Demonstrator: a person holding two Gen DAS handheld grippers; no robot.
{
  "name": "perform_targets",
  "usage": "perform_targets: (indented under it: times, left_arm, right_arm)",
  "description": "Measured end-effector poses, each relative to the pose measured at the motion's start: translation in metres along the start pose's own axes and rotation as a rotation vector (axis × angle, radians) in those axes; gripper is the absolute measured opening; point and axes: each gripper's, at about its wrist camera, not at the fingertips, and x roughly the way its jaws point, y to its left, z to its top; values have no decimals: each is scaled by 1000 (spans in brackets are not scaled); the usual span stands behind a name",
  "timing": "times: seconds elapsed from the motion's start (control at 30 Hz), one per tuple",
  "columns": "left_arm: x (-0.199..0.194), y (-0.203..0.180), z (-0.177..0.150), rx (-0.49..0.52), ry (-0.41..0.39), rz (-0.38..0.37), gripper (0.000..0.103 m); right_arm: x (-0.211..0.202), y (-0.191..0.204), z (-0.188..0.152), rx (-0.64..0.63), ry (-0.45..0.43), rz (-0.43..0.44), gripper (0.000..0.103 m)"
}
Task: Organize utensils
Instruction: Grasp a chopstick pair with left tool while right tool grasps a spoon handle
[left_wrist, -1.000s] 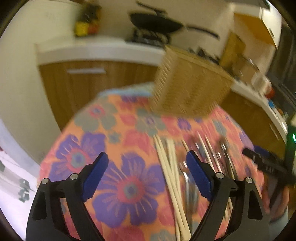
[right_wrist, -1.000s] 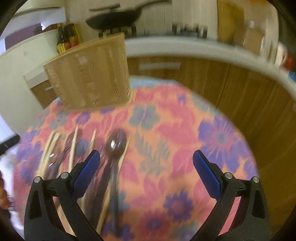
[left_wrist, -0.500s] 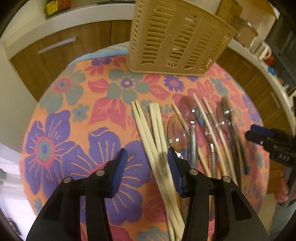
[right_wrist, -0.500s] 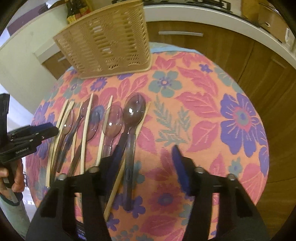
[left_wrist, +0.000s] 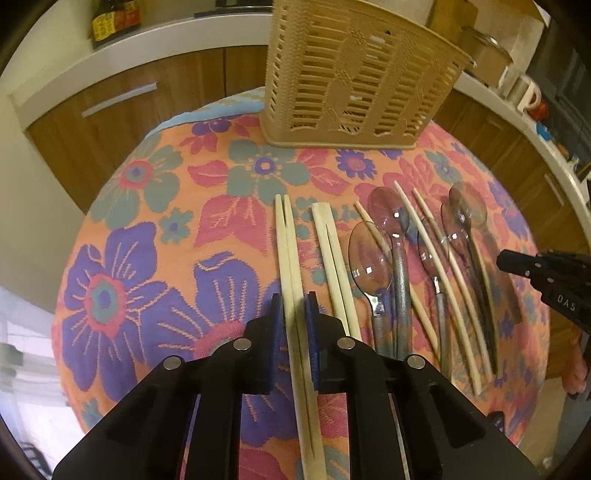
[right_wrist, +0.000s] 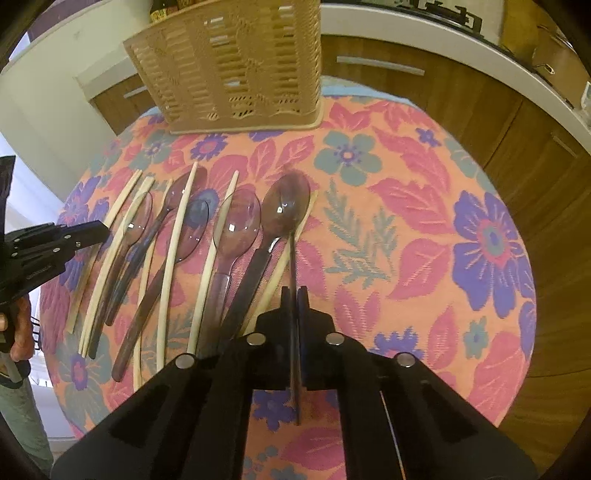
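Several pale chopsticks and clear tinted plastic spoons lie in a row on the round floral table. My left gripper is shut on the leftmost pair of chopsticks, near their near end. My right gripper is shut on the thin handle of the rightmost dark spoon, which lies on the cloth. A beige slotted utensil basket stands at the table's far edge; it also shows in the right wrist view.
Wooden cabinets with a white counter ring the table. Mugs stand on the counter at right. The right gripper shows at the left wrist view's right edge.
Both grippers came down toward the table and closed: the left onto the leftmost chopstick pair, the right onto the rightmost spoon's handle.
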Motion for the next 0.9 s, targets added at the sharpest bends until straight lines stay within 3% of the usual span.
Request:
perform_targets:
  times: [0.17, 0.27, 0.37, 0.43, 0.53, 0.6, 0.63, 0.73, 0.8, 0.9]
  left_arm:
    - [-4, 12, -4, -67, 2, -38, 10]
    - [-7, 15, -7, -76, -5, -16, 10]
    - [-8, 15, -8, -69, -11, -2, 11]
    - [-7, 15, -8, -65, -6, 2, 11]
    - [-6, 15, -7, -60, -4, 5, 12]
    - [-6, 14, -6, -57, 0, 0, 16]
    - [-6, 14, -6, -53, 0, 2, 17]
    - [-5, 12, -6, -48, 7, 9, 18]
    - [-5, 12, -7, -44, 9, 10, 18]
    - [-5, 12, -8, -38, 12, 11, 18]
  right_arm:
    - [-7, -18, -6, 47, 4, 16, 1]
    - [-2, -27, -10, 76, 20, 23, 1]
    - [-6, -36, -13, 124, -17, 113, 2]
    - [-10, -36, -11, 126, -40, 128, 3]
    - [-14, -32, -5, 83, -38, 124, 19]
    - [-12, -25, 0, 47, -22, 116, 45]
    - [-11, -22, 2, 36, -19, 115, 46]
    - [-3, -14, 7, -8, 19, 92, 46]
    - [9, -13, 9, -17, 52, 83, 32]
    - [13, -6, 6, -56, 61, 64, 28]
